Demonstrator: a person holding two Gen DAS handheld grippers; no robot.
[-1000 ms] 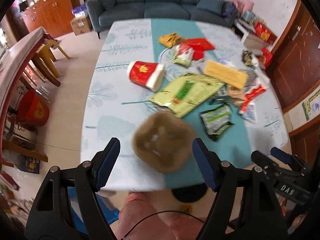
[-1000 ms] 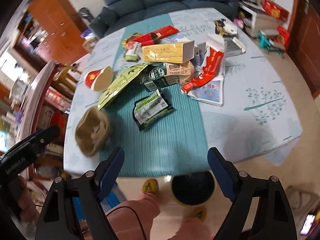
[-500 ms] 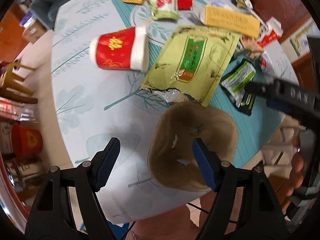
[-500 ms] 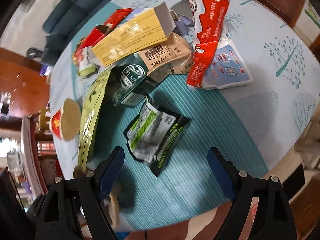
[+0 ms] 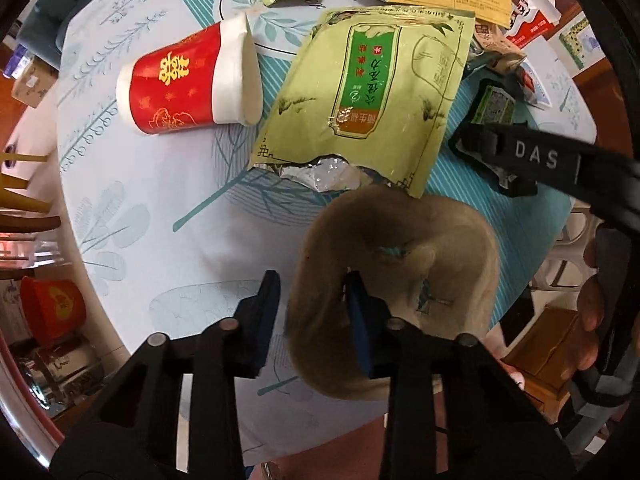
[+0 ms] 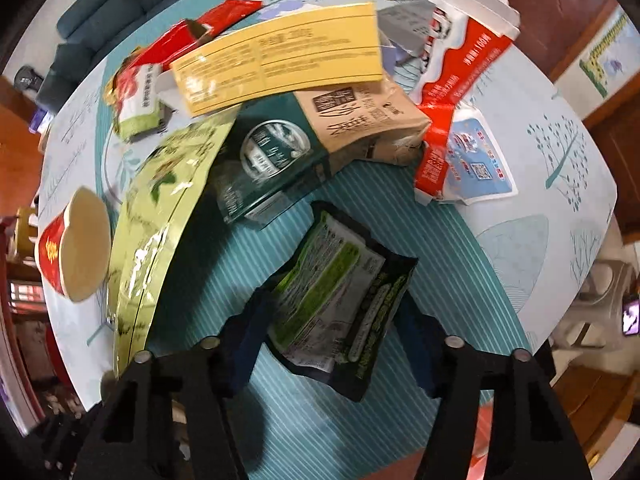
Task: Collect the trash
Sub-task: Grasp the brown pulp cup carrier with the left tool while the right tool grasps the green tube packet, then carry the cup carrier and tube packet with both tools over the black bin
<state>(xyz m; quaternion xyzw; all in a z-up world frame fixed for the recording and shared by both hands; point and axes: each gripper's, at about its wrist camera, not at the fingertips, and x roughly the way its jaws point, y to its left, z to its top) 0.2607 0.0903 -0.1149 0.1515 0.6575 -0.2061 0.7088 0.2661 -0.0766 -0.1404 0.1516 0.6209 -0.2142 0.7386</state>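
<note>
An open brown paper bag (image 5: 400, 240) stands near the table's front edge. My left gripper (image 5: 314, 312) points straight down over it, one finger outside the bag's left wall and the other inside. Its jaws are closing on that wall, with a thin gap still at the outer pad. A green and black snack packet (image 6: 340, 300) lies on the teal runner (image 6: 320, 432). My right gripper (image 6: 332, 344) straddles its near end. These jaws are closing too, and the blurred pads sit beside the packet's edges.
A red paper cup (image 5: 176, 84) lies on its side at the left. A torn green pouch (image 5: 368, 92) touches the bag's far side. Behind are a yellow box (image 6: 280, 60), a teal and brown carton (image 6: 304, 140) and a red and white carton (image 6: 460, 92). The table edge (image 5: 120, 344) is close.
Both grippers have come down toward the table. The left jaws have narrowed around the bag's wall. The right jaws have narrowed around the snack packet, which now fills the view.
</note>
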